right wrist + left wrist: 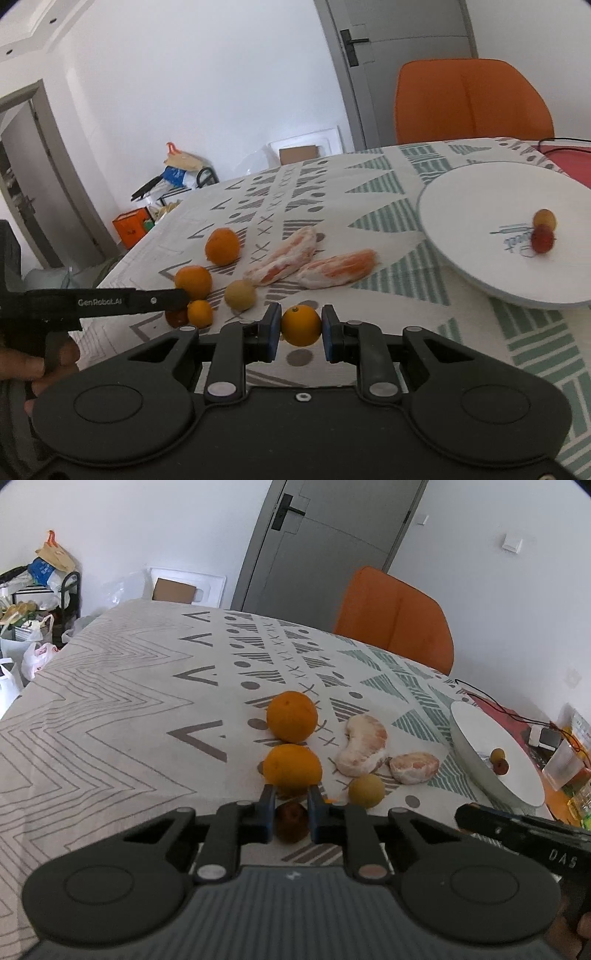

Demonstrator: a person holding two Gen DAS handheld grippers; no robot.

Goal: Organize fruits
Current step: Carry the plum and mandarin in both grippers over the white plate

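Right tool [301, 330] clenched on a small round orange citrus fruit [301, 325], lower centre of frame, above the patterned-cloth counter [369, 295]. Left tool [290, 812] grips a small dark-red round fruit [291, 821] (lower centre). White round plate [480, 206] right, holding two small fruits.

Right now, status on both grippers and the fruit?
Right gripper shut on small orange, plate ahead right. Left gripper around dark red fruit, grip unconfirmed. Oranges and peeled segments remain on cloth.
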